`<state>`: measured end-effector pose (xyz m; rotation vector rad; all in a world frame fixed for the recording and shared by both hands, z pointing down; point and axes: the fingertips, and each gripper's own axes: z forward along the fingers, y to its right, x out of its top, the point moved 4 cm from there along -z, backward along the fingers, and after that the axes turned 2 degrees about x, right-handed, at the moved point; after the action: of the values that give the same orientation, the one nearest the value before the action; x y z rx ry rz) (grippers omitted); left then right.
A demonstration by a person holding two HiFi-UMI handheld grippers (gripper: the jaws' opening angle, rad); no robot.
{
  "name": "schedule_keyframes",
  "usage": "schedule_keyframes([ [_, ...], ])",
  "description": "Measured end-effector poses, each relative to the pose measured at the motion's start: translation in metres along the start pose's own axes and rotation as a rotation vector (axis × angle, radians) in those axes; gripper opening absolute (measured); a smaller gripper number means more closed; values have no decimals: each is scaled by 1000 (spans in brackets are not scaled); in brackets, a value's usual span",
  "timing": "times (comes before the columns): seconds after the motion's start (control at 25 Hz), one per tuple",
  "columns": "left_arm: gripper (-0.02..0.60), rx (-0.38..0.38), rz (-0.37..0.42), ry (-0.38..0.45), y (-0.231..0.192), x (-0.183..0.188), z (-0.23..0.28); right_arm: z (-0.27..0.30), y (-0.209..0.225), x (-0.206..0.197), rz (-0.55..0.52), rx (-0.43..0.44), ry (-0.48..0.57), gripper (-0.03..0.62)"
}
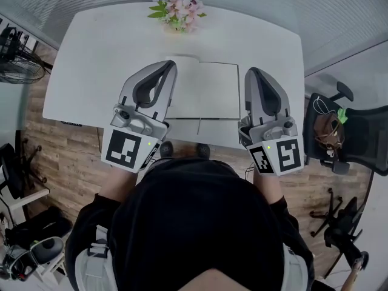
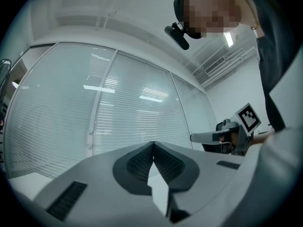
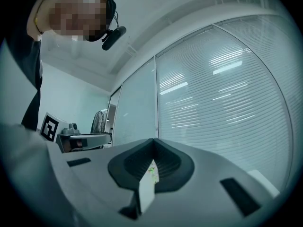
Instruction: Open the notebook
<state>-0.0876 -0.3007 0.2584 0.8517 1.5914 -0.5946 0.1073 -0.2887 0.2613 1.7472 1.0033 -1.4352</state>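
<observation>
One notebook (image 1: 203, 90) between two hand-held grippers (image 1: 169, 66) (image 1: 251, 71)

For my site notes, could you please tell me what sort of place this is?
Most likely an office or meeting room: a white table, glass walls fitted with blinds, and a black swivel chair beside the table.

Notebook (image 1: 203, 90): on the table (image 1: 91, 59), between the fingers of the left gripper (image 1: 169, 64) and the right gripper (image 1: 250, 71).
Flowers (image 1: 177, 12): beyond both fingertips, at the table's far edge.
Chair (image 1: 339, 132): right of the right fingers, off the table.
Fan (image 1: 18, 62): left of the left fingers, seemingly on the floor.
</observation>
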Motion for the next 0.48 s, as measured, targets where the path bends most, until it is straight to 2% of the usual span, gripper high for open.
schedule_keyframes([
  [0.48,12,2,-2,-4,2,0,-3,-2,-1,3,-3,4,5,3],
])
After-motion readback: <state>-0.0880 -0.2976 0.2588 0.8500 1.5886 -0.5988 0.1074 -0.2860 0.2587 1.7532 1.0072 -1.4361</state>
